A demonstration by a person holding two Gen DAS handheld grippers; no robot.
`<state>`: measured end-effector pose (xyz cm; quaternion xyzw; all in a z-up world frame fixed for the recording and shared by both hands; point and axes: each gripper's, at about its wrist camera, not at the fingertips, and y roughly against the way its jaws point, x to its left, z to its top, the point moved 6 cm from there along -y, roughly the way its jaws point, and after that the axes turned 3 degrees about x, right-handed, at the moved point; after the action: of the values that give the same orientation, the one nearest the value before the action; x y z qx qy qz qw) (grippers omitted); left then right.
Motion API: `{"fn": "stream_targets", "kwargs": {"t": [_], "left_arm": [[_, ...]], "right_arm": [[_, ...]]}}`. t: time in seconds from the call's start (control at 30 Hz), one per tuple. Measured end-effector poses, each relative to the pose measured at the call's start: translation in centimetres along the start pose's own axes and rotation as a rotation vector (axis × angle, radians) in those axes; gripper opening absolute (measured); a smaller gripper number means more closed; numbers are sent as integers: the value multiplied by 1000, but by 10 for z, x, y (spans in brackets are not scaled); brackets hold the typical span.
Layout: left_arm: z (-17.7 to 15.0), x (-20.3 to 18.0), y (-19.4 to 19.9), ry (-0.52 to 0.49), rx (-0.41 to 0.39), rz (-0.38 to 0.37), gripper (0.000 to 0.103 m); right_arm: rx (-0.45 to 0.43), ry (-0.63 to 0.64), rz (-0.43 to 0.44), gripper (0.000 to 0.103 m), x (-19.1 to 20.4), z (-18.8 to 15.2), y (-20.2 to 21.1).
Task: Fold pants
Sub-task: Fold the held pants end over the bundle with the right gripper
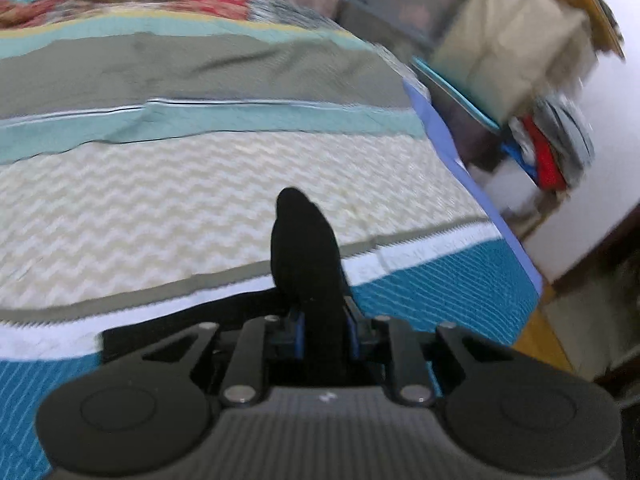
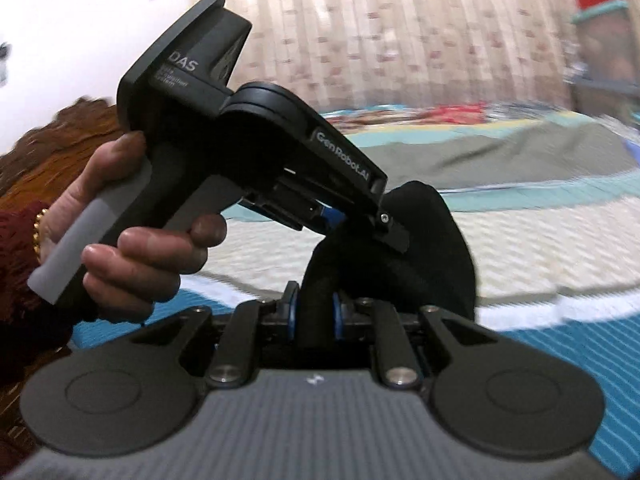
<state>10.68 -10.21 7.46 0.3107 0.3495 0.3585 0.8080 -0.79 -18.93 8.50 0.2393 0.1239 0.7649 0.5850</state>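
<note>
Left wrist: left gripper (image 1: 306, 264) clamps black pants (image 1: 304, 236); right gripper (image 2: 316, 304) clamps pants too.

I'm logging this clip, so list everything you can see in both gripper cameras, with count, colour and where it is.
pants: one, black, bunched, pinched in both grippers above the bed
bedspread: one, banded cream zigzag, teal, grey-green and white, covering the bed below the grippers
patterned fabric: one patch, red and multicolour, far end of the bed
storage bins: at least two, clear with teal rims, stacked right of the bed, blurred
curtain: one, beige patterned, behind the bed
left gripper: one, black, shut on the pants, seen from the right wrist view
left hand: one, dark red sleeve, around the left gripper's grey handle
right gripper: one, black with blue pads, shut on the pants
</note>
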Motion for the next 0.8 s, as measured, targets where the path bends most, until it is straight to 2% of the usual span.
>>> {"fn": "stream_targets", "kwargs": {"t": [0.1,0.23,0.5,0.57,0.6,0.63,0.7,0.8], "left_arm": [[-13,40,13,80,-19,17,18],[-33,87,12,192,-21,35,19],[-65,150,-17,323,1,76,26],[-72,156,-22,332,1,89,30],[-75,156,-22,331,-3,96,37],[-77,155,-23,329,-9,104,44],[-78,153,-23,314,-18,118,51],[-81,147,-21,292,-27,147,52]], "right_arm": [[46,64,50,19,22,-1,-21],[121,104,113,19,40,-7,-49],[287,47,187,19,47,-34,-103],[322,44,202,20,54,-44,-104],[327,45,211,21,55,-46,-101],[325,44,225,24,56,-45,-99],[318,11,272,32,52,-38,-86],[249,-73,307,39,37,-25,-54]]}}
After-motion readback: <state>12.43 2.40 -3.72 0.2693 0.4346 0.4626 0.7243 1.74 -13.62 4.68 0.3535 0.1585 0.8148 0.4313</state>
